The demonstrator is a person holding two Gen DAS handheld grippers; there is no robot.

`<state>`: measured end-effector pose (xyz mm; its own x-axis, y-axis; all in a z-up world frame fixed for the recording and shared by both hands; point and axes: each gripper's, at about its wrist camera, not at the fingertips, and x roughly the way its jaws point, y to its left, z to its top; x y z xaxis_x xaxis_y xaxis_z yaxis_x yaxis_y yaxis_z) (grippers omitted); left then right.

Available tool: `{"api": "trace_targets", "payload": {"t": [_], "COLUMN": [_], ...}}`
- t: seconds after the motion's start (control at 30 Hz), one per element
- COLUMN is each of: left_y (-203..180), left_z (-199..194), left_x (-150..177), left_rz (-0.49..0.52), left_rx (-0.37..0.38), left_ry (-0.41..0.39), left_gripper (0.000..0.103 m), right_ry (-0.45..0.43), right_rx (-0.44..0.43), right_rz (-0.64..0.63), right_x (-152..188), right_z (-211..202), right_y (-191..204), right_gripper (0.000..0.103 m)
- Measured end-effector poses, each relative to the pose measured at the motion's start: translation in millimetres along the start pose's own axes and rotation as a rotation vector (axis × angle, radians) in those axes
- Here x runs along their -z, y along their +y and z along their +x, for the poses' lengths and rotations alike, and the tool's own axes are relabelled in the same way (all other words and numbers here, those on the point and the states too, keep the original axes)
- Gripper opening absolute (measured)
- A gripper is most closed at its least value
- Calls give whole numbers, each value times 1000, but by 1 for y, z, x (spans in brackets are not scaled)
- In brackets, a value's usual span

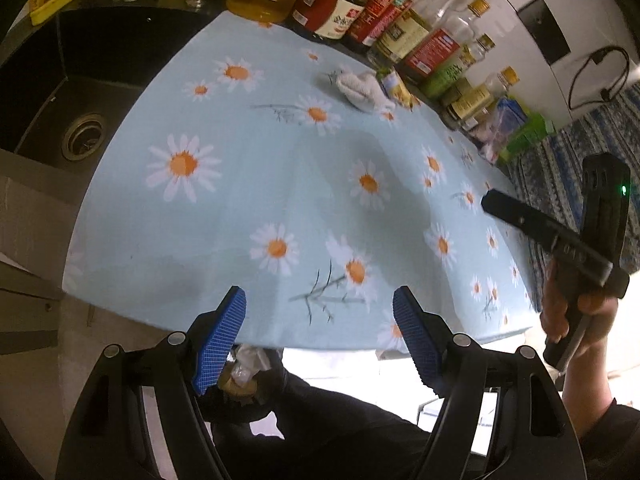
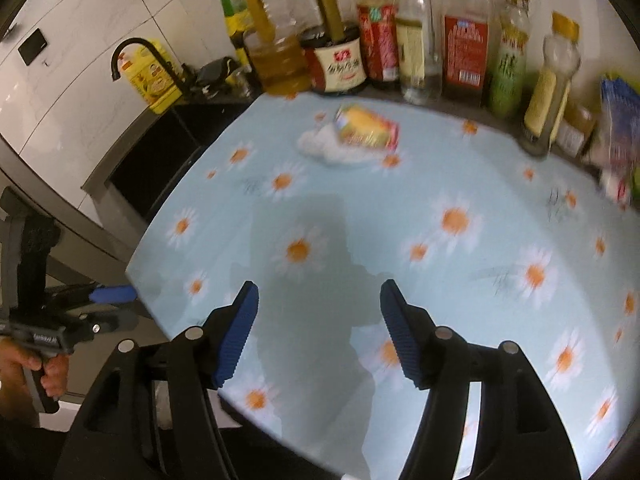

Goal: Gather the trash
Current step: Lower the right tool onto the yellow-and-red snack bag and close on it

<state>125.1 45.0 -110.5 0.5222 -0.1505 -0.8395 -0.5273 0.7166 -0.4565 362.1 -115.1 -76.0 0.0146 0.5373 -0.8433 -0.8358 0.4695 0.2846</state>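
A crumpled white tissue [image 1: 360, 88] lies at the far side of the daisy-print tablecloth [image 1: 240, 208], touching a yellow snack packet [image 1: 394, 84]. The right wrist view shows the same tissue [image 2: 324, 146] and packet [image 2: 368, 126] just before the bottle row. My left gripper [image 1: 320, 304] hangs open over the near table edge with nothing between its blue pads. Under its left finger, below the edge, crumpled paper [image 1: 248, 364] sits in something black. My right gripper [image 2: 320, 300] is open and empty above the cloth [image 2: 460, 264]. A hand holds the right gripper's body [image 1: 560, 240] at the table's right end.
Sauce and oil bottles [image 2: 464, 40] line the back of the counter. A black sink [image 1: 80, 136] with a black faucet [image 2: 132, 52] lies to the left. Blue and green packages [image 1: 516, 124] crowd the far right corner. The left gripper's blue pad [image 2: 112, 294] shows at the left table edge.
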Motion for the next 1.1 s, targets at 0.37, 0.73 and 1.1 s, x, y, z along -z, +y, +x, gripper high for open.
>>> {"api": "trace_targets", "payload": {"t": [0.37, 0.73, 1.1], "left_y": [-23, -39, -41], "left_z": [7, 18, 29], "left_x": [-34, -44, -49], "left_rz": [-73, -141, -180], "left_rx": [-47, -78, -114], "left_ry": [-68, -94, -75], "left_gripper": [74, 74, 74], "right_ry": [38, 90, 160], "right_rx": [-31, -34, -40], "right_rz": [-54, -125, -139], "right_x": [-73, -127, -145], "right_z": [45, 91, 131], "right_y": [-40, -44, -51], "right_gripper": [79, 80, 87]}}
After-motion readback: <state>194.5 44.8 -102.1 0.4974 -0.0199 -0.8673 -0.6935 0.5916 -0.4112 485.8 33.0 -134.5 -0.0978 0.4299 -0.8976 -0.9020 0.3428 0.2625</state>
